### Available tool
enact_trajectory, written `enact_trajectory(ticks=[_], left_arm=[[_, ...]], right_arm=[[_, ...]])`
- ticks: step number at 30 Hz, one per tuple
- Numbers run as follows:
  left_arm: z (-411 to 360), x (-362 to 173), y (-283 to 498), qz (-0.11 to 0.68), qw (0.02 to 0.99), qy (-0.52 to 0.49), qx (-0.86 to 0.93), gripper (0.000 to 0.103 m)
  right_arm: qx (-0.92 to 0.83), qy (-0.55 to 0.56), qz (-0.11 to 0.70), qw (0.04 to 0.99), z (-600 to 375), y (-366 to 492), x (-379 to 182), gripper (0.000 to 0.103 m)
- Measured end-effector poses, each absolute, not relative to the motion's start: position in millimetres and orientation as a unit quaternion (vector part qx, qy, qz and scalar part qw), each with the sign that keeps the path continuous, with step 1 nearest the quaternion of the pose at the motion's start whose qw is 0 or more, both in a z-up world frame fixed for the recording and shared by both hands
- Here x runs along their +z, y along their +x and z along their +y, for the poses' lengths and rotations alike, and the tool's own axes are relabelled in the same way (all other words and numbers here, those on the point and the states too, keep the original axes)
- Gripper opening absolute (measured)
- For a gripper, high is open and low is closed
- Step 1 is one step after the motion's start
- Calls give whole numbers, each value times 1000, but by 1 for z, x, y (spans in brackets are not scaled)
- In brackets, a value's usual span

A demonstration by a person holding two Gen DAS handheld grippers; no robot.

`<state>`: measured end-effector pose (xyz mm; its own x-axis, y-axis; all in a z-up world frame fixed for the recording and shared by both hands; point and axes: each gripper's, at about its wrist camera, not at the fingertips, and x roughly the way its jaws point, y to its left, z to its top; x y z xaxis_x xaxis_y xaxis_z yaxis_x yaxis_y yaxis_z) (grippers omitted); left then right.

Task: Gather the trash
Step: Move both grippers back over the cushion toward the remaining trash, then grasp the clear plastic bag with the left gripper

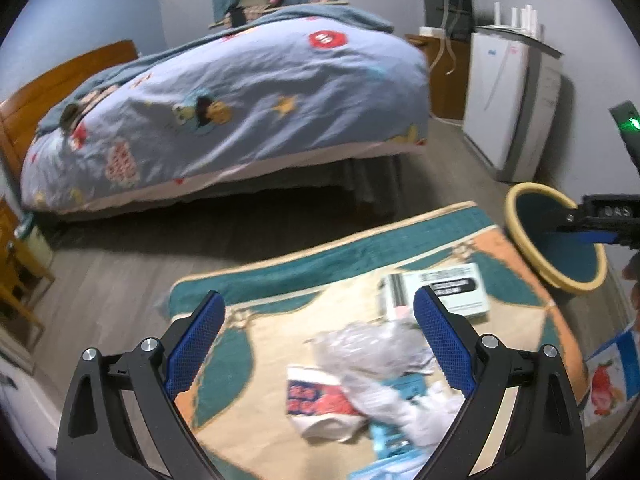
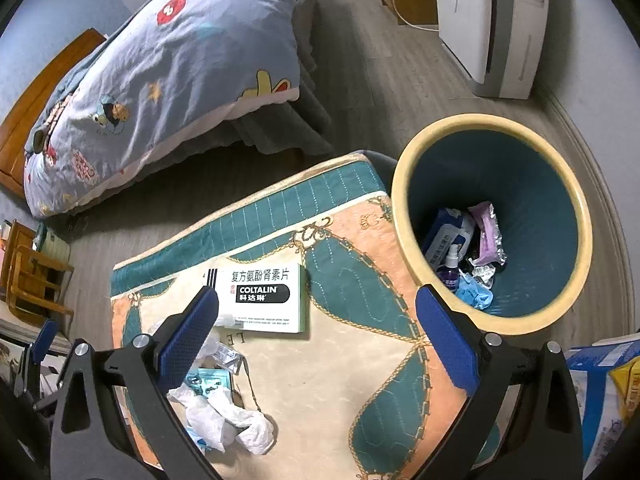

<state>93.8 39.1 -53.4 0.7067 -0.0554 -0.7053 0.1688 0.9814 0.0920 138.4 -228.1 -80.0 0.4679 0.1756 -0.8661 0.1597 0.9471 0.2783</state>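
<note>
Both tools hang open and empty over a patterned rug (image 2: 320, 380) on the wooden floor beside a bed (image 1: 240, 100). The left hand-held gripper (image 1: 320, 344) hovers with its jaws spread wide above a loose heap of litter: a crumpled clear plastic bag (image 1: 368, 352), a squashed paper cup (image 1: 320, 404) with red print, white tissue (image 1: 432, 408) and a light blue packet beneath. The right hand-held gripper (image 2: 316, 340) is likewise released, holding nothing, poised between that heap and the bin (image 2: 404, 200), a tall container with a cream rim and a teal inside that stands at the rug's far corner. The bin already holds several wrappers, a small spray bottle and a blue glove. A flat white medicine box (image 2: 264, 300) lies on the rug between heap and bin, just beside the right tool's left finger in the right wrist view. All of this trash looks very light. The plastic bag and tissue are soft and will crush and bunch, so a pinch into the thickest fold should hold; the film may be slippery and could drag its neighbours along. The cup is probably limp, best taken across its flattened wall. The box looks stiff but thin and lies flat, so it likely wants gripping across its short edges, with one finger slid under a side.
</note>
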Motion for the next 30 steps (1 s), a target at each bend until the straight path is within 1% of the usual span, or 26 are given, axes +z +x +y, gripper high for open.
enact_trajectory(ticks=[6, 11, 14, 20, 22, 24, 25, 26, 27, 28, 30], left_arm=[[55, -66, 104, 403, 912, 56, -48, 94], [47, -94, 115, 452, 887, 62, -76, 94], [37, -113, 121, 477, 871, 80, -85, 94], [26, -132, 130, 492, 858, 107, -98, 92], [22, -138, 134, 502, 851, 111, -104, 86], [19, -145, 137, 515, 842, 116, -111, 75], [17, -147, 138, 519, 839, 116, -116, 72], [15, -149, 139, 522, 837, 115, -121, 66], [14, -150, 139, 523, 835, 113, -127, 55], [13, -150, 140, 527, 832, 109, -136, 48], [12, -149, 140, 530, 829, 105, -143, 30]], right_arm=[[5, 160, 534, 830, -217, 145, -96, 97], [2, 149, 544, 826, -211, 155, -107, 97], [2, 144, 550, 823, -206, 161, -112, 97], [10, 129, 562, 817, -198, 173, -123, 97], [12, 125, 566, 815, -195, 176, -126, 97], [15, 124, 568, 814, -194, 178, -128, 97], [16, 123, 568, 813, -193, 179, -129, 97], [19, 121, 569, 813, -191, 180, -129, 97], [21, 120, 570, 813, -190, 180, -129, 97], [23, 118, 570, 813, -189, 181, -129, 97], [26, 114, 570, 813, -187, 181, -129, 97]])
